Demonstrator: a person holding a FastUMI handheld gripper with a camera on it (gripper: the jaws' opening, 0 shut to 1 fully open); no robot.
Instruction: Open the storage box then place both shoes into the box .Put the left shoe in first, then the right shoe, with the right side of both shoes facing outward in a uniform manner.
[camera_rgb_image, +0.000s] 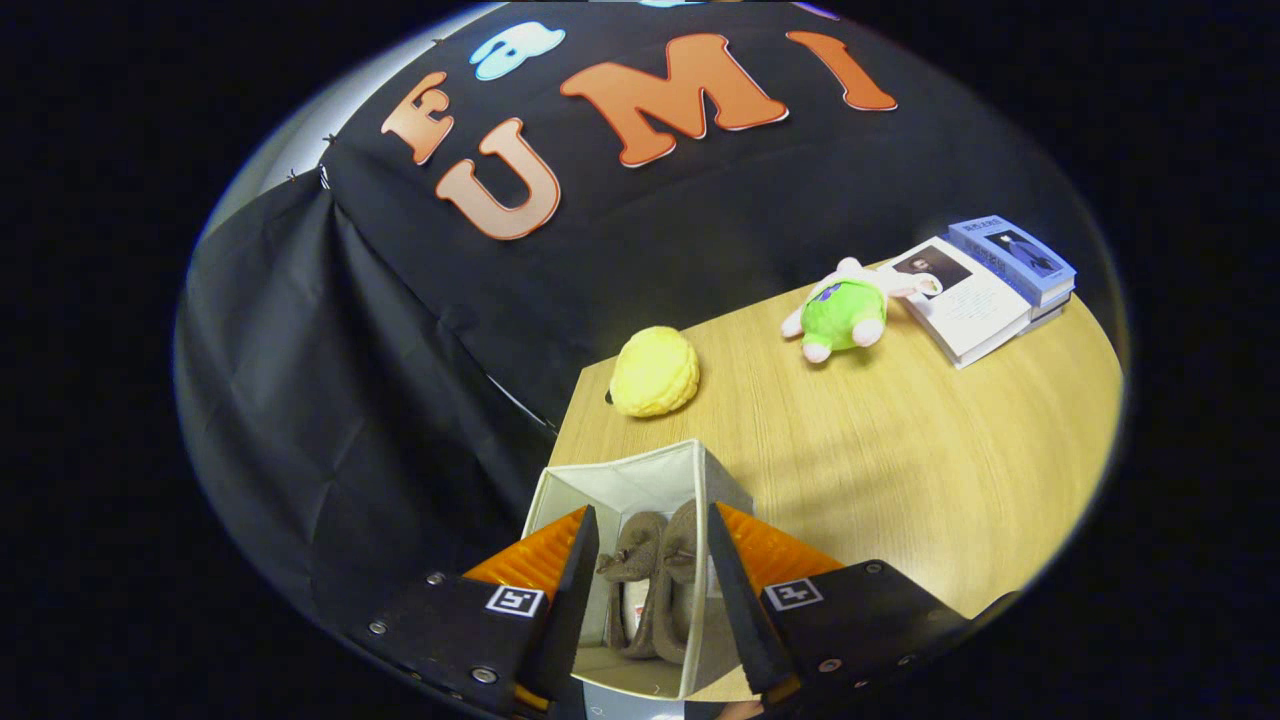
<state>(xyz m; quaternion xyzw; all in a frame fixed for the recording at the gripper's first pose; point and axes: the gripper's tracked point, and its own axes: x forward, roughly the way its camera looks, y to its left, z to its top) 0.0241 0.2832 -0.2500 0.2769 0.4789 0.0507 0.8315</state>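
Between the fingers of the tongs (652, 590), a pair of shoes (652, 585) sits inside the box (640, 485), standing on edge side by side. The tongs are spread apart: one finger (575, 590) lies to the left of the pair and the other to the right, with a gap on each side, so neither presses on the shoes or on the box. The box mouth is open toward the tongs, and its far walls rise just beyond the fingertips.

The shoes look soft and fuzzy, brown, like suede or felt, with rounded outlines and a bit of pale lining showing between them. Which shoe is left and which is right I cannot tell. The box is pale, off-white, with thin, flat walls that look like fabric over board; its corners are squared, and the inside is plain.

It stands at the near corner of a table (900, 460) with a light wood grain and a smooth top. Beyond the box, near the table's far edge, lies a yellow toy (655, 372), round and knobbly like a corn cob. Further to the right is a plush toy (845, 310), green in the body with pale pink limbs, lying on its side. Just beside it rest books (985, 285), one with a blue cover stacked on a larger white one.
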